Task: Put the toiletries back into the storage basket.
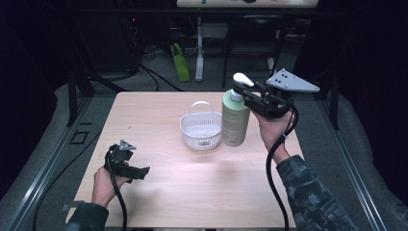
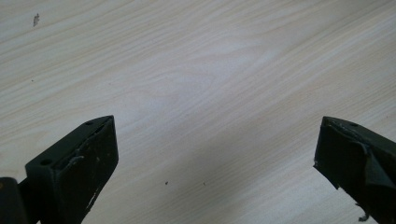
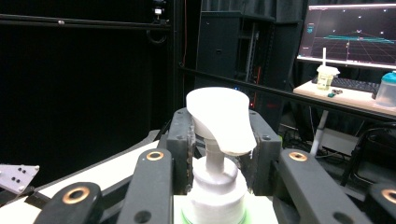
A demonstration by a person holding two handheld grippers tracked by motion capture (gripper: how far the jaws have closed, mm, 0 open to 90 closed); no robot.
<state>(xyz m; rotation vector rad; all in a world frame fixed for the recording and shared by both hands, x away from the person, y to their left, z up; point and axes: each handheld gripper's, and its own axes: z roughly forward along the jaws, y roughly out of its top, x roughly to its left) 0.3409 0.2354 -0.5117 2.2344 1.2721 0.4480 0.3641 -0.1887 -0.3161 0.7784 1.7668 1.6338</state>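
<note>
Beside basket (image 1: 200,129), gripper-clamped pump bottle (image 1: 235,121)

**Three cameras, one table**

The high view looks forward and down from the person's side, taking in the whole table (image 1: 159,192) from some way off, with floor and desk legs beyond. The left gripper view sits close above the tabletop (image 2: 196,70), facing down between its own jaws. The right gripper view looks level along its jaws, very near the bottle (image 3: 217,140), toward dark racks and a monitor (image 3: 350,32). It shares the bottle (image 1: 235,120) with the high view; the left shares the tabletop.
</note>
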